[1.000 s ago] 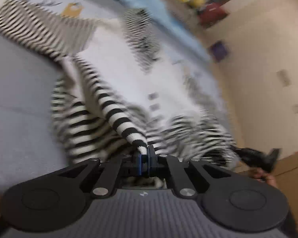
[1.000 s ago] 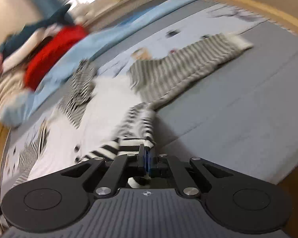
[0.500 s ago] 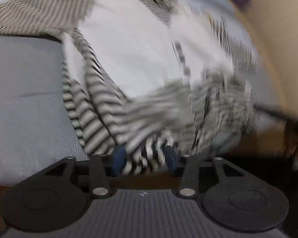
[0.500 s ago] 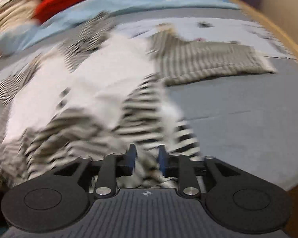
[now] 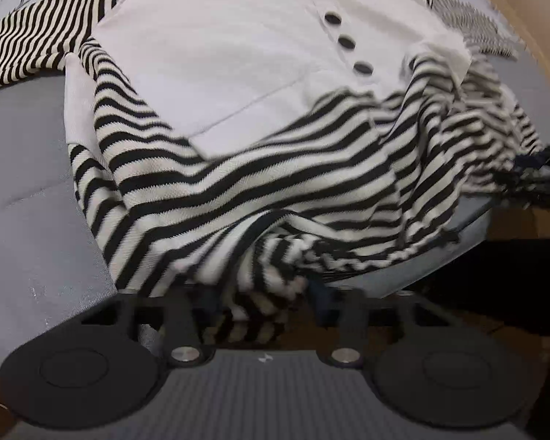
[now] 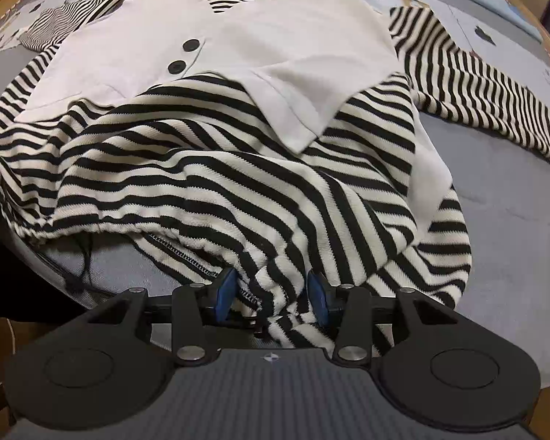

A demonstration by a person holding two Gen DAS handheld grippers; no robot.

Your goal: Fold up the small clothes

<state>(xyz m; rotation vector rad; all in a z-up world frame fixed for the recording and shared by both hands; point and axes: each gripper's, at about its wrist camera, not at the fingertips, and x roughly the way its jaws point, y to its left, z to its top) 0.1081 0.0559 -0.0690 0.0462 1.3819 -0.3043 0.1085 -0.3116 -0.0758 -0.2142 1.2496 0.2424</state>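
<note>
1. the top (image 6: 260,47), a small garment with a plain white front and black-and-white striped sleeves and hem, lies spread on a grey bed (image 6: 513,227).
2. its striped lower part (image 6: 209,168) is bunched toward the near edge of the bed, partly covering the white front panel below the dark buttons (image 6: 191,45).
3. one striped sleeve (image 6: 476,84) lies flat out to the right in the right wrist view, apart from the bunched hem.
4. the right gripper (image 6: 271,293) points steeply down at the hem; its jaws are opening, the blue pads (image 6: 225,289) stand clear on either side and striped cloth lies loosely between them without being pressed.
5. the left gripper (image 5: 260,311) sits at the other near corner of the hem; its jaws are closing, with striped cloth hanging between them, but the pads are blurred and dark, so contact cannot be made out.
6. a dark drawstring (image 6: 80,264) trails from the hem over the bed edge.
7. no container shows in either view; the garment rests directly on the bed.
</note>
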